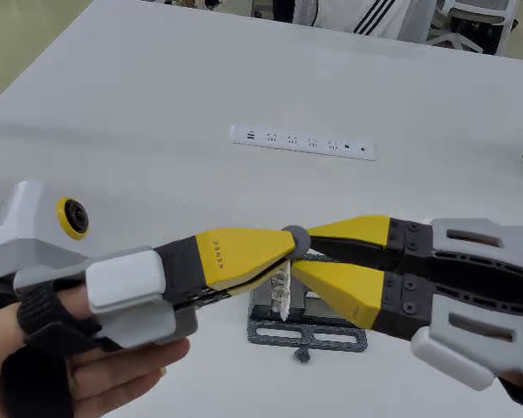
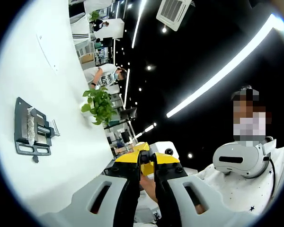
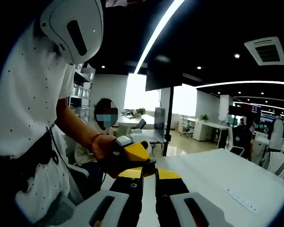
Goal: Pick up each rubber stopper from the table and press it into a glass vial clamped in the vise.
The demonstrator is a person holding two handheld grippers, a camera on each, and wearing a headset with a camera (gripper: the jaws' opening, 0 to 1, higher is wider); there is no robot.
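- Left gripper (image 1: 285,261): jaws nearly together, tip against the grey rubber stopper (image 1: 296,239); hold on it impossible to tell.
- Right gripper (image 1: 302,250): jaws slightly parted, tips at the same stopper; hold unclear.
- Stopper in the air, above the glass vial (image 1: 281,292) clamped in the vise (image 1: 307,335) on the table (image 1: 157,104).

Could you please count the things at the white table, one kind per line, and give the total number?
Tools: 2, left tool and right tool
Rubber stopper: 1
Glass vial: 1
Vise: 1
Power strip: 1
Small dark piece by the vise: 1
Total: 7
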